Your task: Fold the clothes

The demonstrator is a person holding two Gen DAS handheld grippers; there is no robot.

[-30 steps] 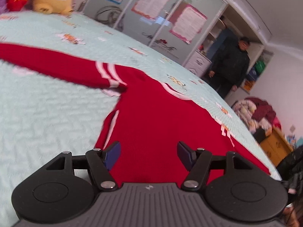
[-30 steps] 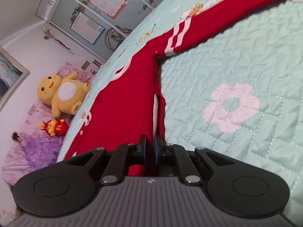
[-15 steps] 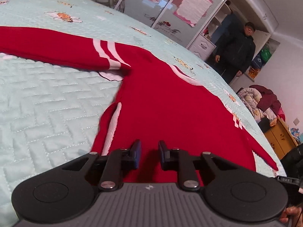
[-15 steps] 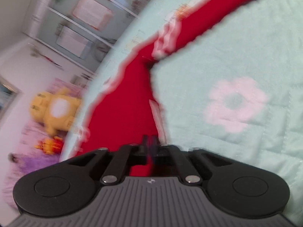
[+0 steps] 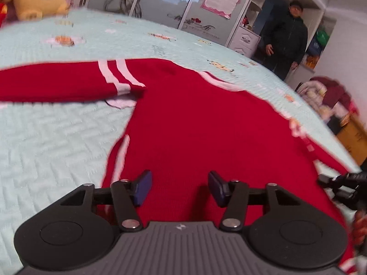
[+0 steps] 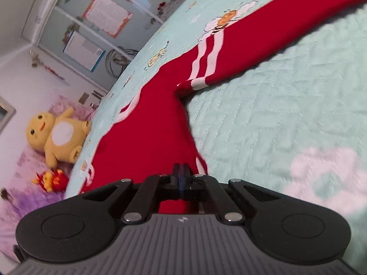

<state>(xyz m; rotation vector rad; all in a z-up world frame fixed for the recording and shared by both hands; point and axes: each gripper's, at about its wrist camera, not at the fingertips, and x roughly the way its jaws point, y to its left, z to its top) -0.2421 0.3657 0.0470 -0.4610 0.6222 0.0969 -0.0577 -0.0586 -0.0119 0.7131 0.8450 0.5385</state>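
From my left wrist view, one red sweater [image 5: 195, 126] lies flat on the bed [image 5: 57, 137], one sleeve stretched left; no fold is done. My left tongs [image 5: 180, 186] have just been opening, nothing between them.

From my right wrist view, my right tongs [image 6: 182, 180] are clenched at the near hem, apparently pinching it.

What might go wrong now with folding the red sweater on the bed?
1. The left gripper has just been opening, and its fingers stand apart over the red sweater with nothing pinched. If only the right gripper, shut at the hem, pulls, the fold may go crooked.
2. The striped sleeve lies stretched out sideways and could drag or bunch.
3. The light quilt might wrinkle under it.
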